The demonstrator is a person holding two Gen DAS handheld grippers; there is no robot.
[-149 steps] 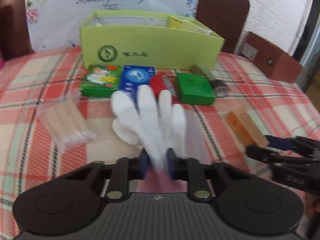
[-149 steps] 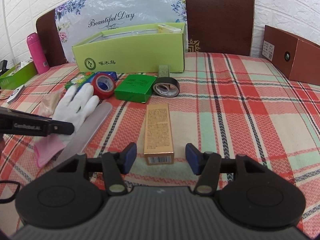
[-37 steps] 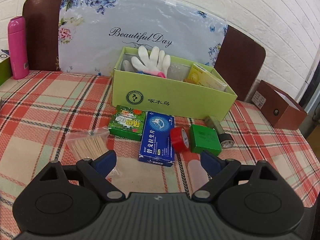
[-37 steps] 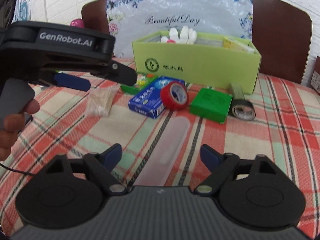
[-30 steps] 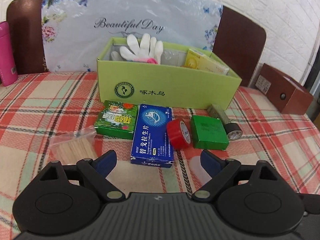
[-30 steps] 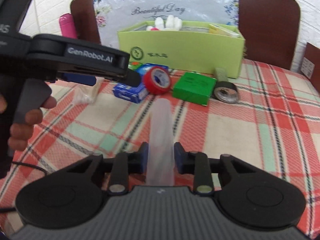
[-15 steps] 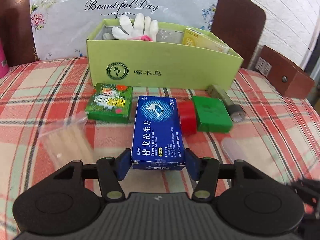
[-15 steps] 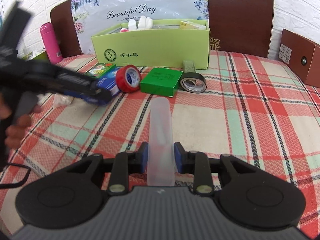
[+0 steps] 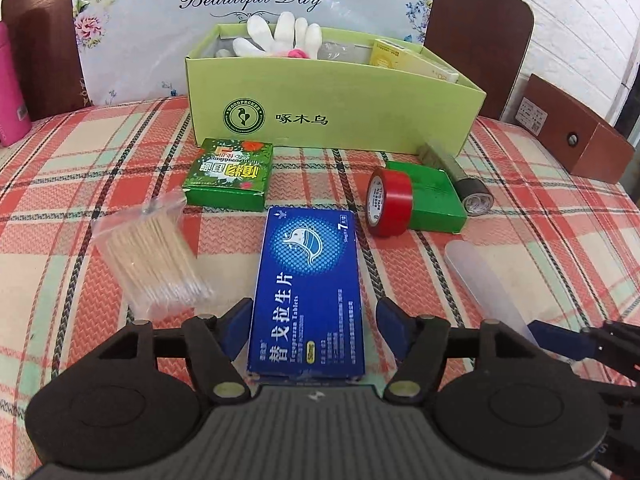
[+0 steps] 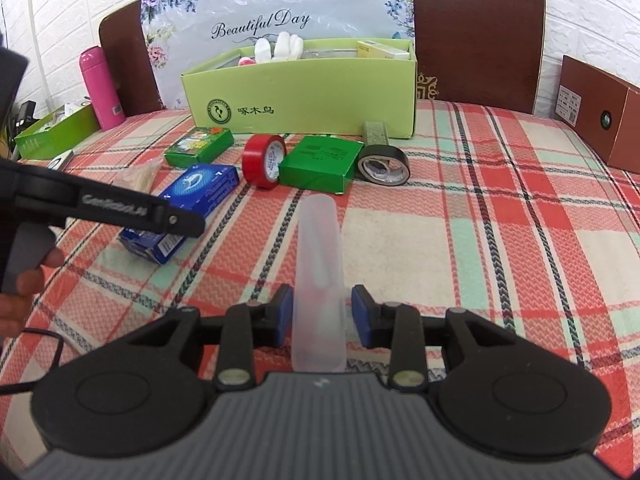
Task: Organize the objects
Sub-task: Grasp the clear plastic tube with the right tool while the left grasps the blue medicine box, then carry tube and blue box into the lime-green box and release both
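Since a second ago, left hand-held gripper dropped around the blue box, jaws reopening slightly, pads not quite gripping it.

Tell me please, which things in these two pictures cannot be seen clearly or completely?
- Green box contents, both views: its front wall hides everything below the white glove and yellow carton.
- Bag of sticks, right wrist view: the left gripper covers most of it.
- Pink bottle, left wrist view: cut off by the picture's edge.
- Translucent case contents: blurred by frosted plastic.
- Brown box label: too small to read.
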